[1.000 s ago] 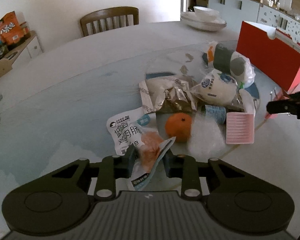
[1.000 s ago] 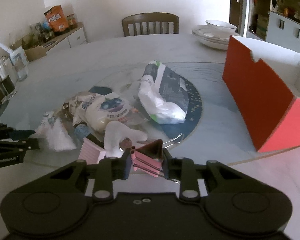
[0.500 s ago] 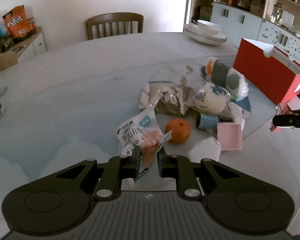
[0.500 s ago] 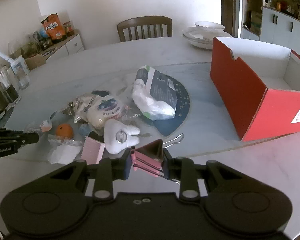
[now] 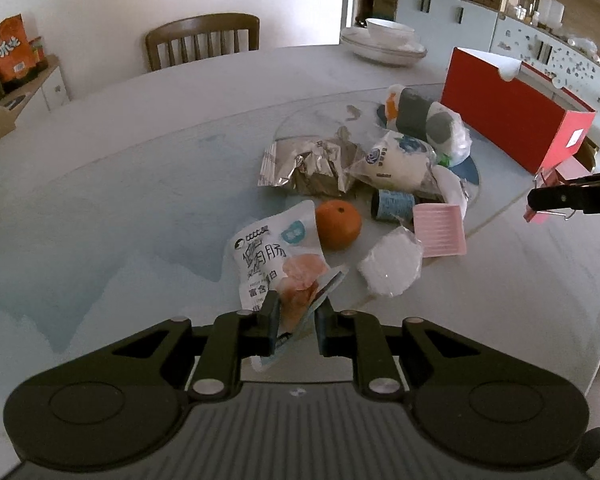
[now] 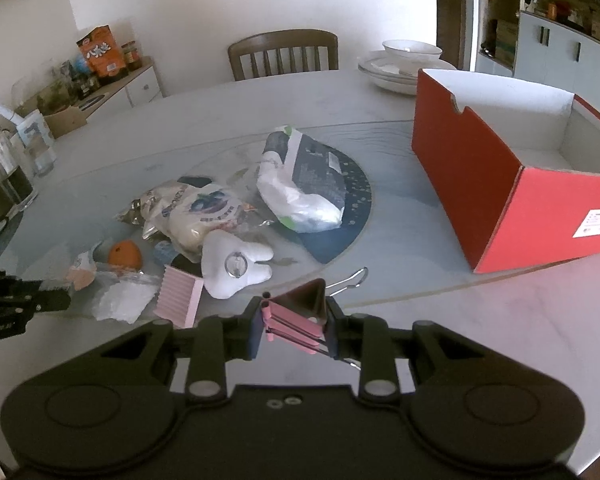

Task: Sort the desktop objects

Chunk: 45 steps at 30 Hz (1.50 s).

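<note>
Both hands loaded above the cluttered desk (image 5: 140,152)

My left fingers (image 5: 296,316) pinch the bottom edge of a white printed sausage packet (image 5: 268,260), lifted near the desk's front edge; my right fingers (image 6: 292,320) clamp a pink metal binder clip (image 6: 294,316) short of the open red cardboard box (image 6: 480,184) at the right edge. The thin plastic could slip free, I judge, or drag the round orange fruit (image 5: 337,225) beside it.

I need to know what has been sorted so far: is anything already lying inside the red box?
No: in the right wrist view the red box shows only its bare white interior, while the right gripper holds the pink binder clip.
</note>
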Tool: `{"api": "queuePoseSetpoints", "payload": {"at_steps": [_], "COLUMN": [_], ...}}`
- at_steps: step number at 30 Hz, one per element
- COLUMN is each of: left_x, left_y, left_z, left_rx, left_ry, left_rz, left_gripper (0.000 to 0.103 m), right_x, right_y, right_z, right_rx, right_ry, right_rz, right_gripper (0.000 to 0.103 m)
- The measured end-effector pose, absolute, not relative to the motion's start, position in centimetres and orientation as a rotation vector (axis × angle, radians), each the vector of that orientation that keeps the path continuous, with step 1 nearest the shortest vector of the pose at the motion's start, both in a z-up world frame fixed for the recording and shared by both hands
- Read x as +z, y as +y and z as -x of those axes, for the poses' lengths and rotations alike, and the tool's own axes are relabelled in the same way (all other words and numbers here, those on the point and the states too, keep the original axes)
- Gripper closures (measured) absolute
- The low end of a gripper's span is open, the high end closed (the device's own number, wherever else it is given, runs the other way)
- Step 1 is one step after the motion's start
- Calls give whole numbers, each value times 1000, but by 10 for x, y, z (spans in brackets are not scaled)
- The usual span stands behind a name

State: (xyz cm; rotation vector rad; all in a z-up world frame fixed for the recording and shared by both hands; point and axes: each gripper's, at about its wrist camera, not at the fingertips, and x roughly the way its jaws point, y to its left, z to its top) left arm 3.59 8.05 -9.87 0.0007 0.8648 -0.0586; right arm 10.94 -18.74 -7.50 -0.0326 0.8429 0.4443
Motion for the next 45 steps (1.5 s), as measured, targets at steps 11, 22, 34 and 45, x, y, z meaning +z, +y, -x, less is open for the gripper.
{"api": "queuePoseSetpoints", "payload": {"at_steps": [11, 22, 34, 45], "left_x": [-81, -78, -109, -108], "left_y": [79, 94, 103, 96], "left_z": [-22, -71, -106, -105], "left_rx": [-143, -20, 51, 92], "left_ry": [879, 922, 1028, 1018], "left_rz": [9, 68, 128, 97], "left_gripper": [43, 36, 30, 46], "right_x": [-72, -71, -73, -74], "right_y": [-194, -199, -203, -218], "right_z": [-109, -106, -101, -105], "right_rx": [419, 409, 405, 396], "right_ry": [832, 825, 826, 827], "right_rz": [10, 1, 5, -8], "right_gripper": [73, 73, 73, 73]}}
